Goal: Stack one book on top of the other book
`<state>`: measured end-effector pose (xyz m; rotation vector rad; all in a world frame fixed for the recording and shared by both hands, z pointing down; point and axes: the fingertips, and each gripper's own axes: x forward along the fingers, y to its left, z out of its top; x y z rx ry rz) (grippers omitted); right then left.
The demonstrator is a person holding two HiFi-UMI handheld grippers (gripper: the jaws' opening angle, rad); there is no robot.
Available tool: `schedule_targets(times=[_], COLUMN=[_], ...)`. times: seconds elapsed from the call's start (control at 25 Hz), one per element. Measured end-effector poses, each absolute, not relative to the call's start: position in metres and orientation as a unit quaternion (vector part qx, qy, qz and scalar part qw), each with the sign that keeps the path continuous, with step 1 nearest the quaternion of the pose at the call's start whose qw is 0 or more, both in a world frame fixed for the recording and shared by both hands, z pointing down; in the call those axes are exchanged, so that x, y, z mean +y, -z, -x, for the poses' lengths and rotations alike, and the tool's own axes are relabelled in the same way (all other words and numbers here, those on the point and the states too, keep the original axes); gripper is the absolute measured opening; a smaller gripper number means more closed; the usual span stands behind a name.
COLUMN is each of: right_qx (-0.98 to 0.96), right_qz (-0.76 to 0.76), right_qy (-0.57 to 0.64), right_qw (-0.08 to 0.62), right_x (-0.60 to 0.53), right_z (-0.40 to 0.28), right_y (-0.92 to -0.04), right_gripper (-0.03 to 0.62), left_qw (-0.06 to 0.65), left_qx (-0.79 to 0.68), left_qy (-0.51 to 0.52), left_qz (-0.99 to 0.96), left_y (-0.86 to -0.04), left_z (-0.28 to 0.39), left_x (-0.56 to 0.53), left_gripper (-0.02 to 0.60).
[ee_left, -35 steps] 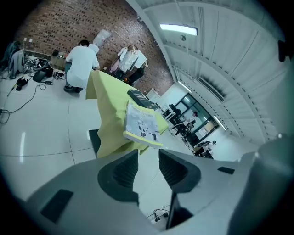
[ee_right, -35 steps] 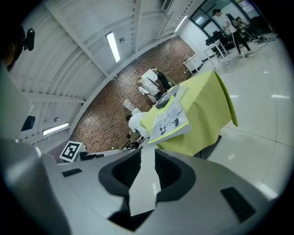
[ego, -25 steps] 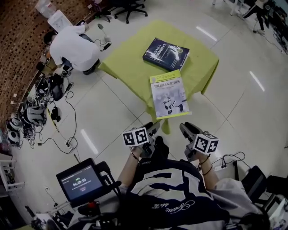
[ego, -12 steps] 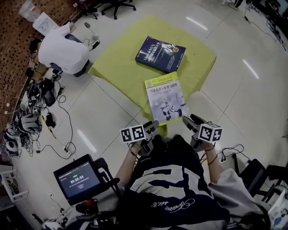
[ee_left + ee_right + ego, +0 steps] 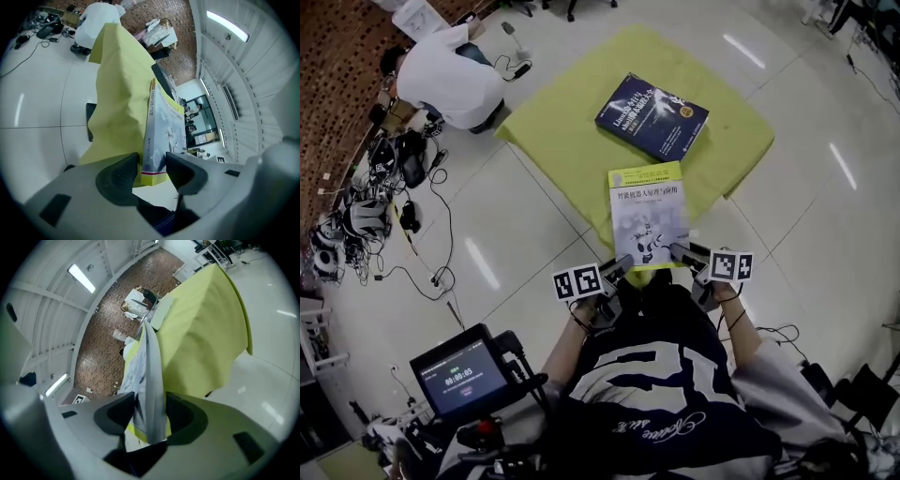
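A pale book with a yellow-green band (image 5: 649,214) lies at the near corner of the yellow-green table (image 5: 572,141). A dark blue book (image 5: 652,114) lies farther back, apart from it. My left gripper (image 5: 617,268) is at the pale book's near left corner. In the left gripper view the book (image 5: 161,126) stands between the jaws of that gripper (image 5: 152,161) with a thin gap showing. My right gripper (image 5: 682,253) is at the near right corner. Its jaws (image 5: 151,401) are closing around the book's edge (image 5: 151,376), and gaps show on both sides.
A person in a white top (image 5: 450,80) crouches on the floor beyond the table's left side. Cables and gear (image 5: 380,187) litter the floor at the left. A small screen (image 5: 459,375) hangs near my body. The tablecloth (image 5: 117,93) drapes down over the table's near corner.
Both grippers have moved forward from in front of my body to the pale book's near edge, and their jaws now straddle its two near corners. Neither book has moved on the table.
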<state>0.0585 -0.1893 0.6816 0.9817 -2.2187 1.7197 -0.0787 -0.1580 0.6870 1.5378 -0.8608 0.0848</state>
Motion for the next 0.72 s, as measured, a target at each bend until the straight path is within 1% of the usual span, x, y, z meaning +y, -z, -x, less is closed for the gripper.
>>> schedule_targets(times=[0.04,0.08,0.12,0.24,0.4,0.56,0.72], right_qx=[-0.748,-0.753,-0.760,-0.776,-0.786,-0.792,-0.799], right_qz=[-0.326,-0.323,-0.318,-0.296,-0.271,-0.257,-0.250], right_qy=[-0.571,-0.564,-0.556,-0.547,-0.548,-0.550,-0.546], right_qw=[0.094,0.103,0.109,0.105,0.089,0.059,0.028], right_x=[-0.189,-0.189,-0.189,-0.190,-0.187,-0.184,-0.184], right_z=[-0.059,-0.061,-0.062,-0.061,-0.056,-0.058,-0.059], right_y=[-0.683,-0.682,-0.679,-0.659,-0.638,-0.619,-0.589], right_gripper=[0.189,0.177,0.150,0.080,0.071,0.072,0.077], left_qw=[0.634,0.630,0.625,0.602,0.582,0.567,0.566], left_qx=[-0.383,-0.390,-0.398,-0.428,-0.452,-0.465,-0.476], left_qy=[-0.032,-0.030,-0.031,-0.045,-0.042,-0.036,0.012], left_qz=[-0.671,-0.671,-0.671,-0.673,-0.675,-0.679,-0.673], left_y=[-0.687,-0.686,-0.684,-0.677,-0.662,-0.644,-0.610], left_z=[0.079,0.080,0.081,0.084,0.083,0.081,0.079], left_x=[-0.158,-0.158,-0.158,-0.159,-0.157,-0.152,-0.151], left_gripper=[0.183,0.183,0.179,0.150,0.126,0.124,0.109])
